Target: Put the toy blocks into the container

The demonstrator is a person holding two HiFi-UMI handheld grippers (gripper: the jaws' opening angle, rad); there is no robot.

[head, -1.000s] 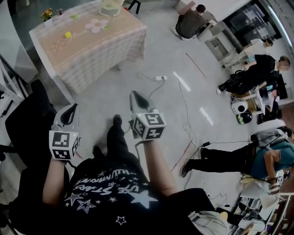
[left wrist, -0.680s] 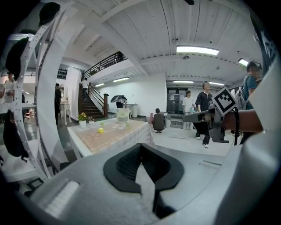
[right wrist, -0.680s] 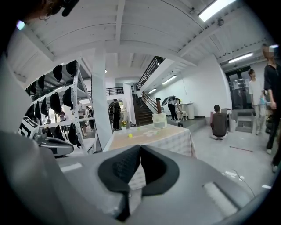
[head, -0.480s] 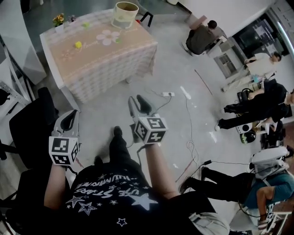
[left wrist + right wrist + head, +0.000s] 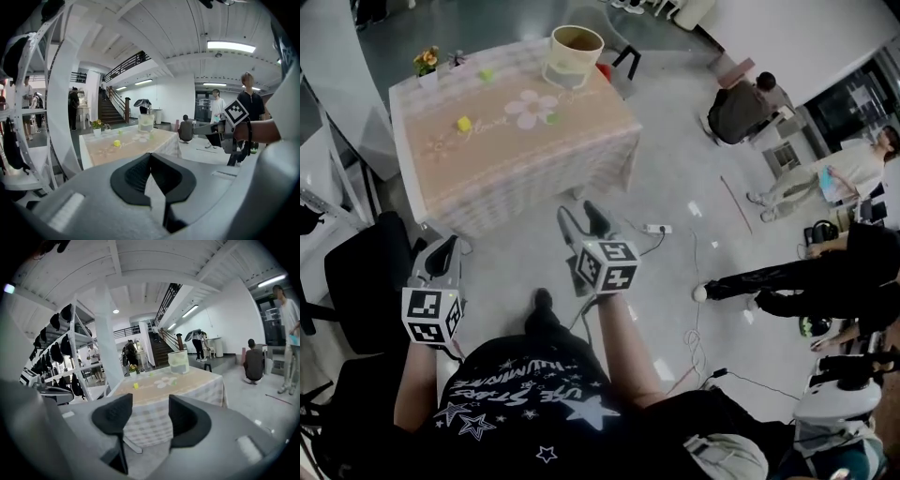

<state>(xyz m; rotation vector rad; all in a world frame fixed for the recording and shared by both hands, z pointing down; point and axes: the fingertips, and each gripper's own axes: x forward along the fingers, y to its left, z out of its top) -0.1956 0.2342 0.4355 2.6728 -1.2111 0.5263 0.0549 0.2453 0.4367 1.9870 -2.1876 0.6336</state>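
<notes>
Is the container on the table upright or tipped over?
Upright: the container stands on its base on the table, open mouth facing up.

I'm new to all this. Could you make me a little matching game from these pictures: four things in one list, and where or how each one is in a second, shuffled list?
Things
1. container
2. yellow block
3. left gripper
4. right gripper

Places or states
A. jaws apart, nothing between them
B. lies on the left half of the table
C. stands upright at the table's far right corner
D. jaws together, empty

Pairs: 1-C, 2-B, 3-D, 4-A.

The right gripper's jaws have just been opening, with nothing between them.
</notes>
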